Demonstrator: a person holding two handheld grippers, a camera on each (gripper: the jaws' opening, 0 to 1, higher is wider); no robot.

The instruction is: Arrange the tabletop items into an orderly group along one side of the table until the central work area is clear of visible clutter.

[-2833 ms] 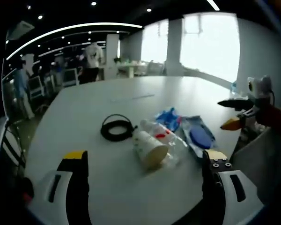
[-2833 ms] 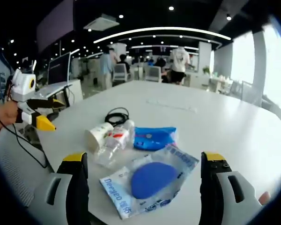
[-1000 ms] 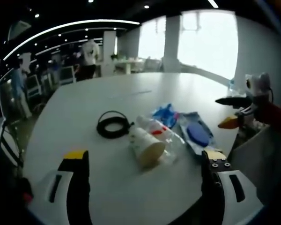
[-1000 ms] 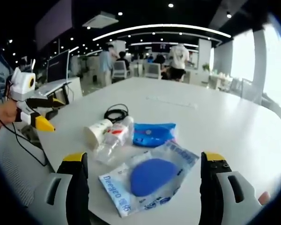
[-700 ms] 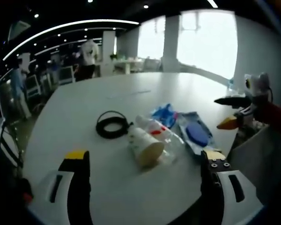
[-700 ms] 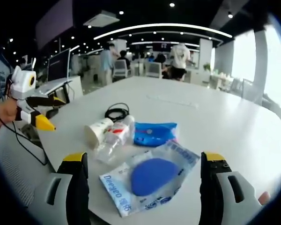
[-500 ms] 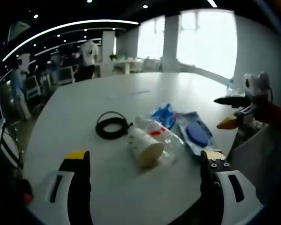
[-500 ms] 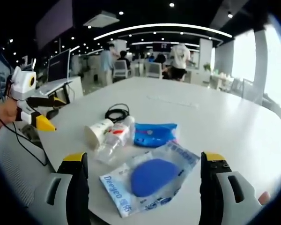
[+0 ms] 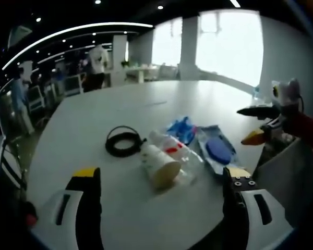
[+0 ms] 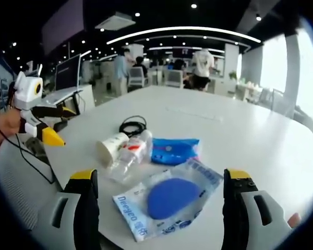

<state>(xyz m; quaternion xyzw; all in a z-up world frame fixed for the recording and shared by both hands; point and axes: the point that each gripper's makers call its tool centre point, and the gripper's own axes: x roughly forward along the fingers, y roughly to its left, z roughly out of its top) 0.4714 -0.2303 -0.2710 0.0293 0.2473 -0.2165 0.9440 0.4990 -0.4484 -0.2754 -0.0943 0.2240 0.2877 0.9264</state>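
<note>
Our two hand-held grippers, up close

We see each hand-held gripper point(image 9: 159, 179) point(image 10: 159, 179) with black jaws, yellow tips, white-grey housings; screws dot the right jaw, and a thin black cable point(image 10: 26, 156) trails away.

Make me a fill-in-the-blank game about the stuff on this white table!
1. The coiled cable is the colour ____.
2. The paper cup is lying on its ____.
3. The clear packet nearest the right gripper has a round ____ pad inside.
4. The jaws of the left gripper stand ____, holding nothing.

Missing words: black; side; blue; open
</note>
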